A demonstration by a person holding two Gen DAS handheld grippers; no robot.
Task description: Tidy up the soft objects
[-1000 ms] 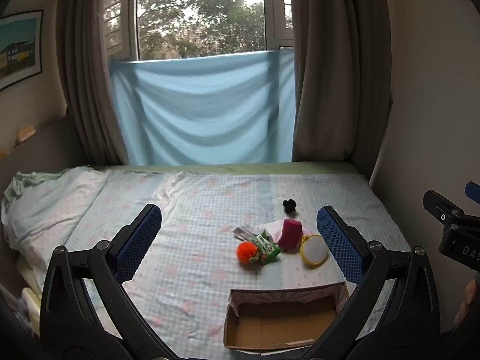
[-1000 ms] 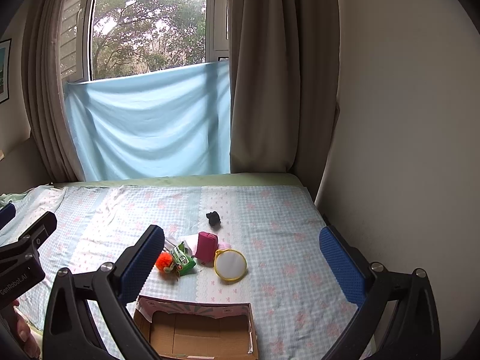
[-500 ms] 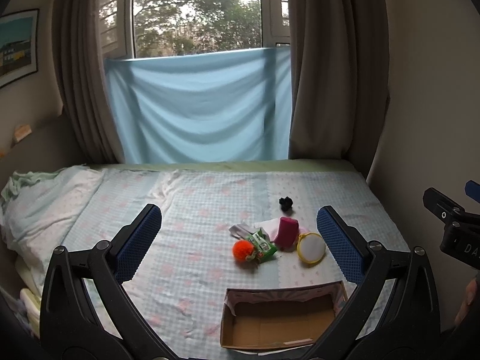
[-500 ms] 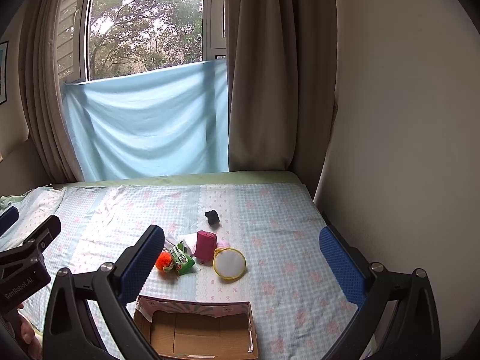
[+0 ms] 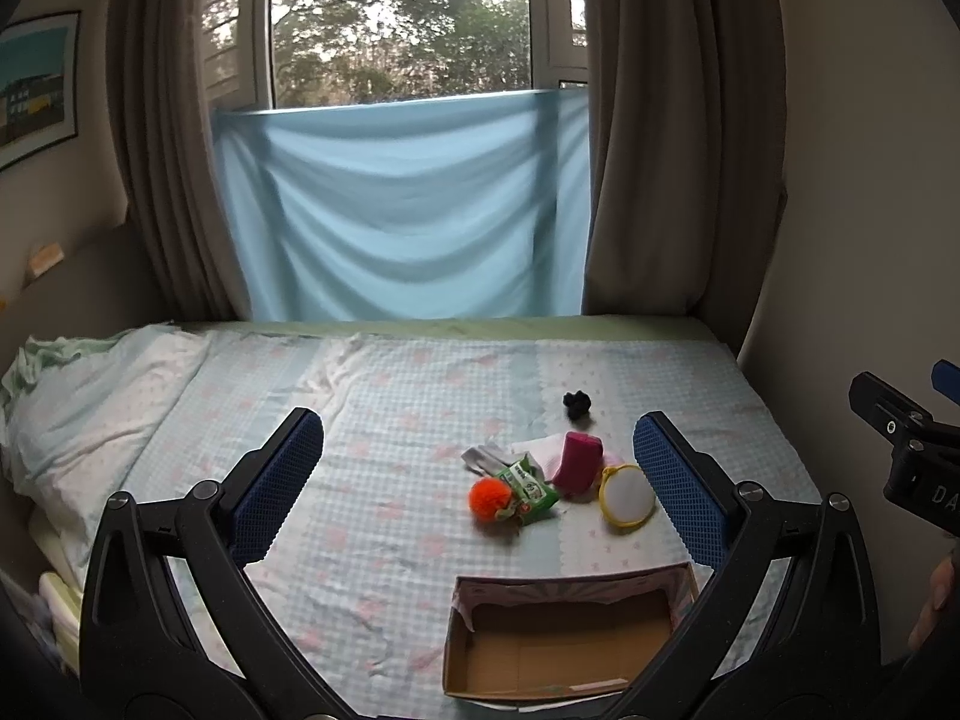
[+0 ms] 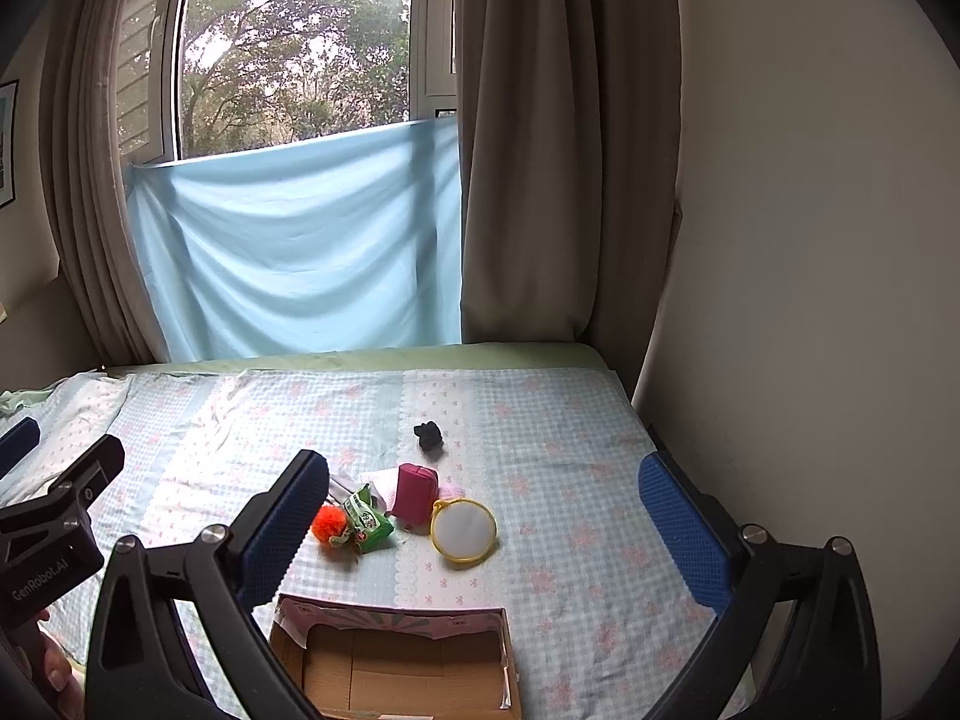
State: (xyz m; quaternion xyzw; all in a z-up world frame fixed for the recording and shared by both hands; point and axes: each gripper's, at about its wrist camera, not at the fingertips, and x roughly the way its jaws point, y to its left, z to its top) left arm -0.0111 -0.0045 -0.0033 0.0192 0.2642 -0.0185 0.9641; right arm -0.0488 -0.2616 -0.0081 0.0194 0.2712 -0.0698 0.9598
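Lying on bed (image 5: pixel 384 516): orange pompom (image 5: pixel 490 498), pink pouch (image 5: pixel 577 466), well beyond both hand-held grippers, left (image 5: pixel 477 486) and right (image 6: pixel 483 525), each spread, holding nothing.

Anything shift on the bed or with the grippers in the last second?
Only slight camera drift. Both the left gripper and right gripper stay open and empty. The cardboard box, orange pom-pom and pink pouch lie unmoved.
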